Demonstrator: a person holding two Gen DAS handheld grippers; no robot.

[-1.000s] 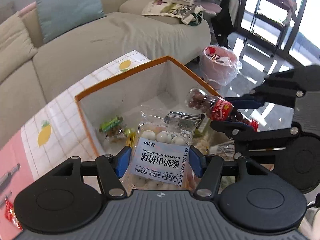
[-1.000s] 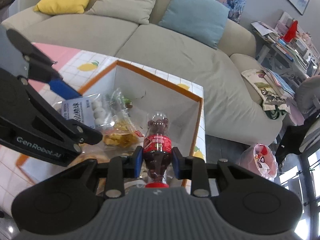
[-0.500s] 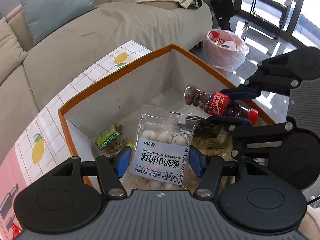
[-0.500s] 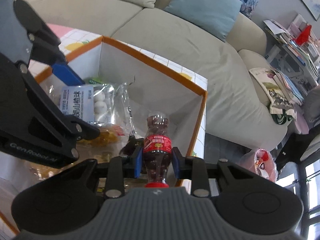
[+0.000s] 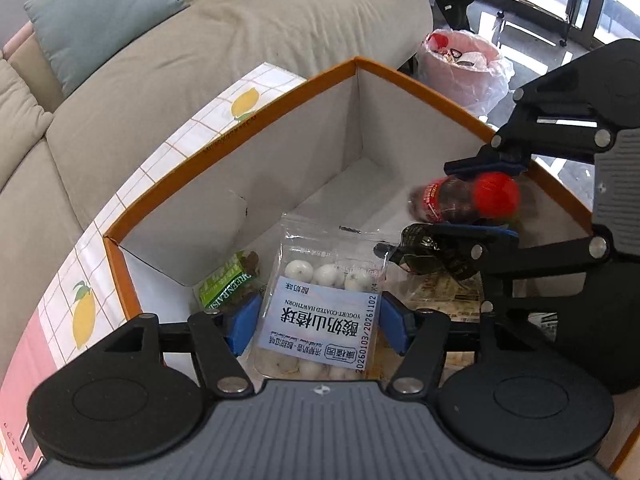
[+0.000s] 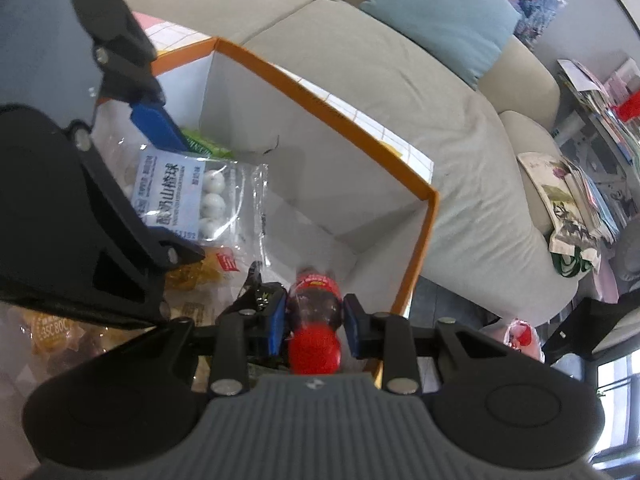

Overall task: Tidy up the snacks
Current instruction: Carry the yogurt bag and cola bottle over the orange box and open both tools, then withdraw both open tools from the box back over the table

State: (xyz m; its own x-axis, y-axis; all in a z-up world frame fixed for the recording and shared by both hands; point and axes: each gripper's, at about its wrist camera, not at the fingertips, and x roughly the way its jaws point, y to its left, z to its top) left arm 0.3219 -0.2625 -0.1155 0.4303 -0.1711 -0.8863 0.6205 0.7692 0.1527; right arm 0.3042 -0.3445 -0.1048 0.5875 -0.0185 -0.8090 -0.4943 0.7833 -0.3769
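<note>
The landmark is the orange-rimmed, white-walled cardboard box, which stands on a table covered by a white grid cloth with lemon prints. Far left inside the box, against its near-left wall, lies a small green raisin packet. Just right of that, the left gripper reaches down into the box; its jaws have just been opening, and its blue pads now stand slightly clear of both edges of the clear plastic bag of white yogurt-coated hawthorn balls that lies between them, low in the box over other wrapped snacks. Right of the bag, a dark crinkled wrapper sits among pale snack packets on the box floor. Further right, near the box's right wall, the right gripper pinches a small red-capped, red-labelled bottle of dark contents by its body, cap toward the camera, held inside the box above the snacks. Beyond the box's far rim stretches a beige fabric sofa.
</note>
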